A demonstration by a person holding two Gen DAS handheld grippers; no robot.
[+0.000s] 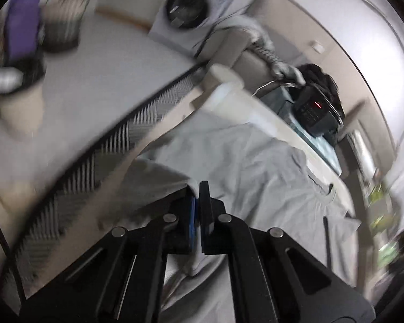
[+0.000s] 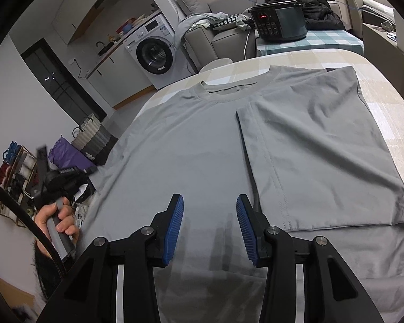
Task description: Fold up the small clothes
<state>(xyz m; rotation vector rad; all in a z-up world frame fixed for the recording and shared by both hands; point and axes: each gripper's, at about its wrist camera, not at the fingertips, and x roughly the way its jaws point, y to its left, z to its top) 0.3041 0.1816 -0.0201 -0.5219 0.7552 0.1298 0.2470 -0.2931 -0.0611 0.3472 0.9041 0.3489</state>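
Observation:
A grey T-shirt (image 2: 175,145) lies flat on a checked beige table (image 2: 385,107), collar at the far side. Its right part is folded over onto the body (image 2: 320,150). My right gripper (image 2: 210,215) is open and empty, hovering over the shirt's lower middle. In the blurred left wrist view my left gripper (image 1: 198,196) is shut on an edge of the grey T-shirt (image 1: 242,167) at the shirt's left side. The left hand on its handle (image 2: 58,223) shows at the table's left edge.
A black cooker (image 2: 278,21) stands on a checked side table beyond the far edge, by a sofa with clothes. A washing machine (image 2: 153,51) is at the back left. Bags and a shoe rack (image 2: 16,167) sit on the floor at the left.

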